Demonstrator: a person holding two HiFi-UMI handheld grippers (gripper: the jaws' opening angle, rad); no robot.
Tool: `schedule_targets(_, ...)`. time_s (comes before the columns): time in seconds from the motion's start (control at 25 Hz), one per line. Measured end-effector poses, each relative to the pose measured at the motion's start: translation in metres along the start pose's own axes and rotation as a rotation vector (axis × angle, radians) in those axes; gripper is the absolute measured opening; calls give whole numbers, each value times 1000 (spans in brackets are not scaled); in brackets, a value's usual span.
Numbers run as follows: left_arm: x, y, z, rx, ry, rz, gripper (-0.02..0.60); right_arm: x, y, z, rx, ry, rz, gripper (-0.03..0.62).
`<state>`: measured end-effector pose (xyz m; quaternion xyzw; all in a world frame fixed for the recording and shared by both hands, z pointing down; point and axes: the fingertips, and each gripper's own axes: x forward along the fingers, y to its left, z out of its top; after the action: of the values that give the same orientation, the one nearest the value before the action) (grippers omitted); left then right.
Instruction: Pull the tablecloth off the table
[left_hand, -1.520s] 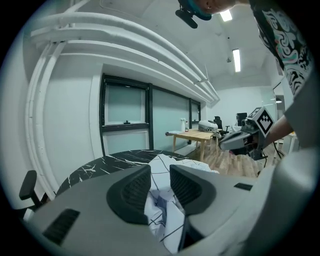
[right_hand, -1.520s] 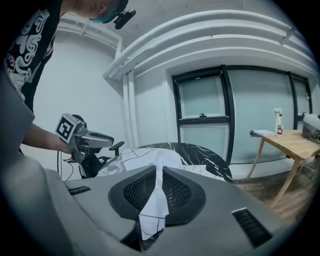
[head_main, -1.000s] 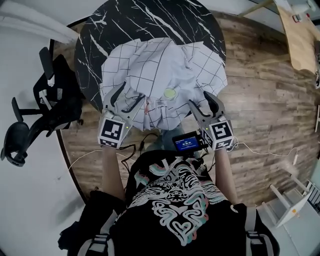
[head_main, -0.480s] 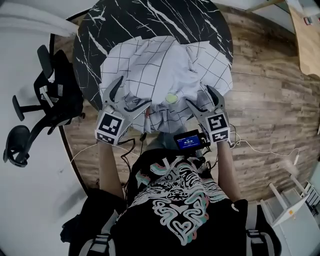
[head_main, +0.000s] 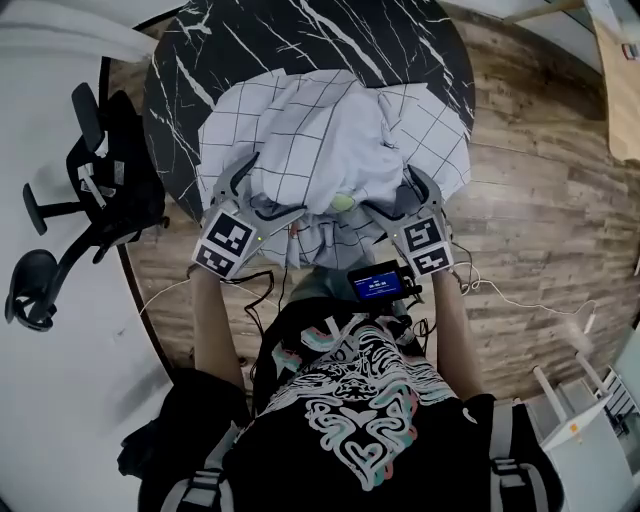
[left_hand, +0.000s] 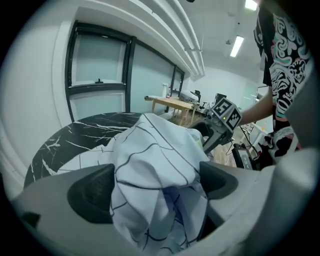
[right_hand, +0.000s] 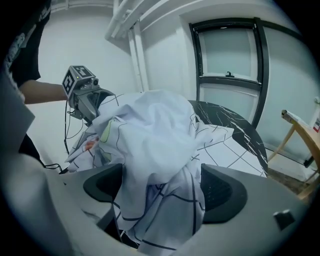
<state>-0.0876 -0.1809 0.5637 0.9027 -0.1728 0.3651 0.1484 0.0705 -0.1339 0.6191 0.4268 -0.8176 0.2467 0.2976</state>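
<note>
A white tablecloth (head_main: 330, 140) with a black grid lies bunched on the near half of the round black marble table (head_main: 300, 40). Its near edge hangs over the table rim. My left gripper (head_main: 272, 185) sits at the bunch's near left, my right gripper (head_main: 390, 190) at its near right. Both pairs of jaws have just been opening and stand wide. In the left gripper view a fold of the tablecloth (left_hand: 150, 150) hangs loosely between the left gripper's (left_hand: 155, 187) pads. In the right gripper view the tablecloth (right_hand: 155, 130) droops the same way in the right gripper (right_hand: 162, 192).
A black office chair (head_main: 80, 200) stands left of the table on the white floor. A small device with a blue screen (head_main: 375, 283) and cables (head_main: 520, 300) hang by the person's waist. Wooden floor lies to the right, with a white rack (head_main: 580, 420) at the lower right.
Both grippers have sunk toward the table's near edge and their jaws have spread wide. The cloth has slumped into a heap on the table, loose between the pads.
</note>
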Motion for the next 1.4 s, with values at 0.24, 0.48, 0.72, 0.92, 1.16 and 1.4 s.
schedule_targets(0.24,26,-6,-13,19,59,-45,526,11,2,-3,2,26,48,471)
schedule_targets(0.48,42,-9,-17,13,62,-67,528,19,2,-6,-10,49,76,471)
schedule_targets(0.72,62,-14,-21,6,65,-83,514,31,2,-14,-3,87,85,462)
schedule_targets(0.92,74,-19,-24,-30,60,-82,506,43,9,-16,-49,139,79,426)
schedule_targets(1.16,85,-22,-27,-68,57,-100,503,50,9,-19,-47,165,59,413)
schedule_targets(1.4,92,-22,-28,-92,50,-108,502,57,20,-17,-94,200,53,367)
